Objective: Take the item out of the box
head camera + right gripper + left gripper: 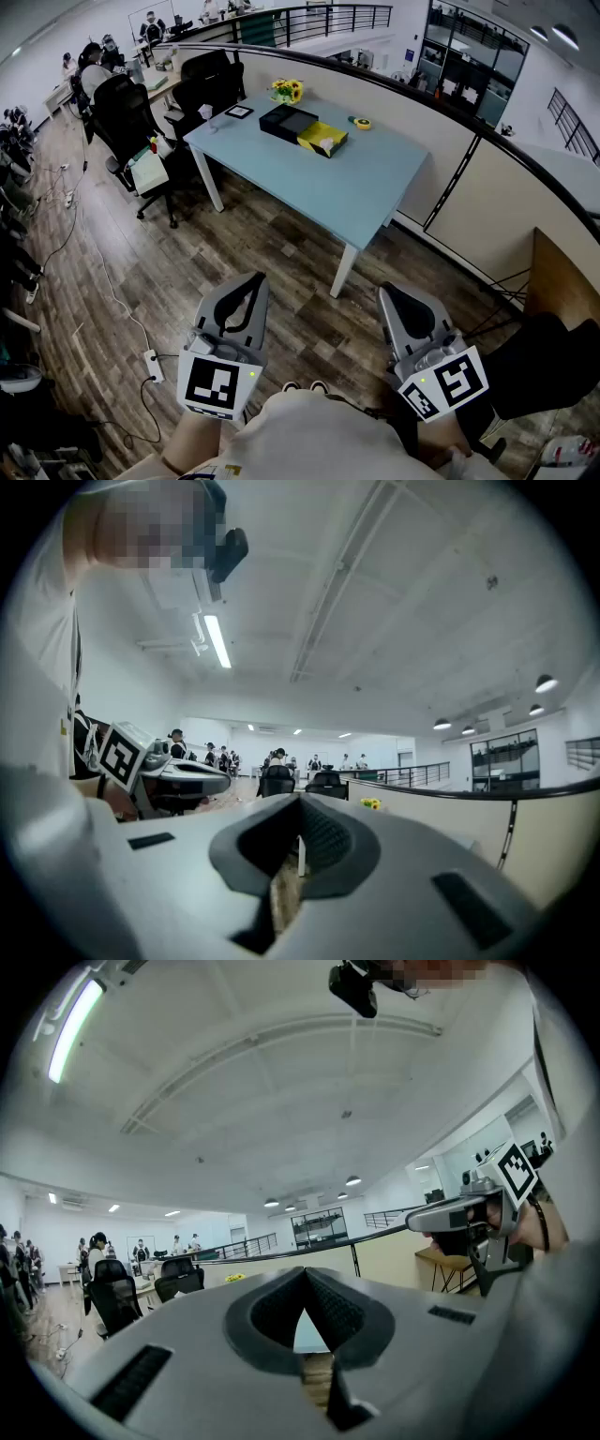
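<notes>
Op: Grippers?

Obs: Both are low and close to your body, over the wood floor (pixel 234 244). On your left gripper (pixel 258 279) the jaws are together, pads meeting at the tips, with nothing between them. Your right gripper (pixel 386 291) is the same: jaws pressed closed, nothing held. Both point forward, toward the table (pixel 366 192). The marker cubes sit at the near ends, facing up at you.

Op: Box?

Obs: The box (pixel 302 129) is on the table, well apart from both your grippers. It lies flat toward the far side, one part black and one part yellow. Your head view does not let me make out the item inside.

Op: Around it?

Obs: Yellow flowers (pixel 286 90) stand just beyond the box at the table's far edge. A small yellow ring (pixel 361 122) lies to its right, apart from it. A small dark square (pixel 239 112) lies flat to its left. Black chairs (pixel 127 112) stand off the table's left end. A curved partition (pixel 450 159) runs behind the table. A white power strip (pixel 152 364) lies on the floor near your left gripper, with a cable trailing off.
</notes>
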Tool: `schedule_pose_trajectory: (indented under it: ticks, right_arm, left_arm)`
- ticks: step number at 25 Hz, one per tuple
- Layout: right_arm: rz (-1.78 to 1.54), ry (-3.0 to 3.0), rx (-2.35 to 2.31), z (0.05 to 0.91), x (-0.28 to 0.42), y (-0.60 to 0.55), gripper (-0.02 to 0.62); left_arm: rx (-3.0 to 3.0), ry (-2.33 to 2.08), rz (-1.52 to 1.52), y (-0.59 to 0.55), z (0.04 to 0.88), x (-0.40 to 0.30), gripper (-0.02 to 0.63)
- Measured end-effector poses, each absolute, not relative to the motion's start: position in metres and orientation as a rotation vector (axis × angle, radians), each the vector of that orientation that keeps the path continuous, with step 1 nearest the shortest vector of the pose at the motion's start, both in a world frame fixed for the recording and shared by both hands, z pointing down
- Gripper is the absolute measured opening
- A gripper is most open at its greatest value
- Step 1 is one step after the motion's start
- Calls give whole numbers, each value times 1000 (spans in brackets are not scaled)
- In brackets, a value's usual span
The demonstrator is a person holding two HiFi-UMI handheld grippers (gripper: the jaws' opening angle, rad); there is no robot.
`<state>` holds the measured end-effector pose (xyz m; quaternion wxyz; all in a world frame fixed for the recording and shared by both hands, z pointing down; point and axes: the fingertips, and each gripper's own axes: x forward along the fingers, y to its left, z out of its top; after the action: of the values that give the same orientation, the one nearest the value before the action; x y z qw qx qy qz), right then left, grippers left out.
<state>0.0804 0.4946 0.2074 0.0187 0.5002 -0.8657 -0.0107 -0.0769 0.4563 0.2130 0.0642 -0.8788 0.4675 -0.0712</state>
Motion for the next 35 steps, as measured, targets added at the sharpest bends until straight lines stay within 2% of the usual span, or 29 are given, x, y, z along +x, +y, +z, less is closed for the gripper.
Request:
schedule_pose_trajectory:
  ticks: [18, 19, 20, 21, 22, 31, 35]
  right_arm:
    - [36, -2810, 1562, 234, 128, 489, 7]
    - [38, -2816, 1590, 231, 131, 488, 134]
    - [38, -2824, 1614, 228, 135, 487, 294]
    - [36, -2832, 1638, 224, 139, 485, 359]
    - [31, -2836, 1663, 221, 144, 483, 396]
    - [11, -2793, 1692, 231, 149, 452, 408]
    - [34, -2790, 1683, 235, 141, 429, 367]
  left_arm:
    - [-2609, 1480, -286, 463, 238, -30, 3]
    - [-2607, 1481, -283, 463, 238, -28, 3]
    - [-2605, 1482, -280, 462, 238, -27, 3]
    - [-2604, 1484, -277, 462, 238, -26, 3]
    - [-2603, 1486, -274, 460, 237, -25, 3]
    - [-2598, 1486, -274, 434, 242, -25, 3]
    - [-2584, 1494, -316, 411, 246, -33, 3]
